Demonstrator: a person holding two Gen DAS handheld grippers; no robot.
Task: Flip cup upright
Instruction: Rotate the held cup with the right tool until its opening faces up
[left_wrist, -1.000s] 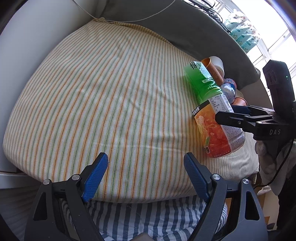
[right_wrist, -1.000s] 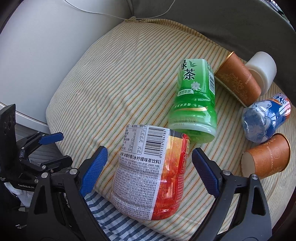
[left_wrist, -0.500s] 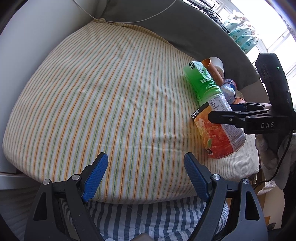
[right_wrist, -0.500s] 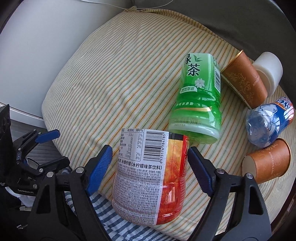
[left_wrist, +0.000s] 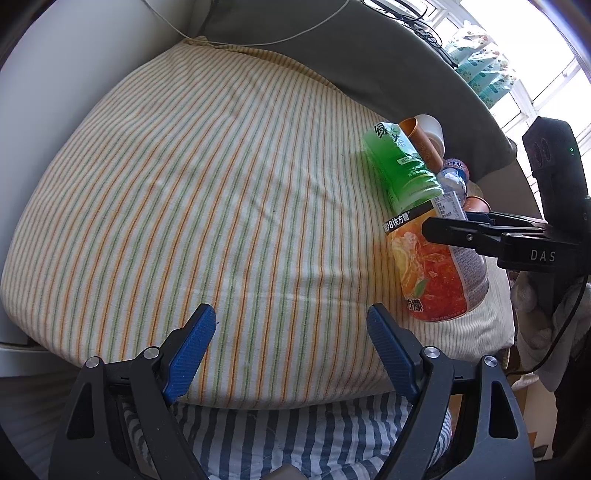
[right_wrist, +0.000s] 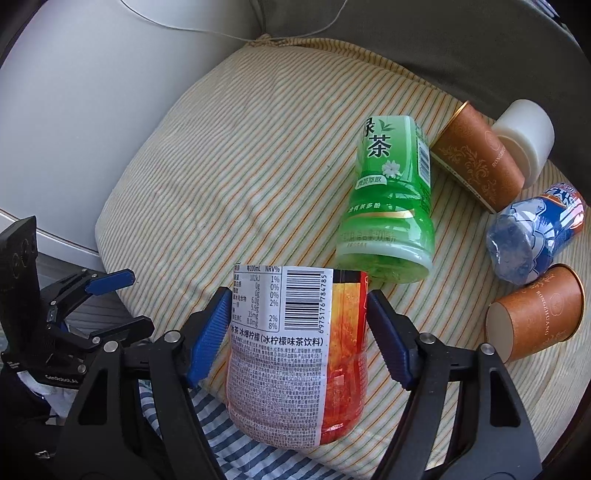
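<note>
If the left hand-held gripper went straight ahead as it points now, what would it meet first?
Most likely the bare striped pillow. The left hand-held gripper is open with nothing between its fingers; the bottles lie off to its right. Depth is uncertain.

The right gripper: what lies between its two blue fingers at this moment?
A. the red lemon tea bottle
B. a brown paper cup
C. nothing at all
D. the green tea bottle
A: in the right wrist view, the right gripper has its blue pads on both sides of the red lemon tea bottle, which lies on the striped cushion.
</note>
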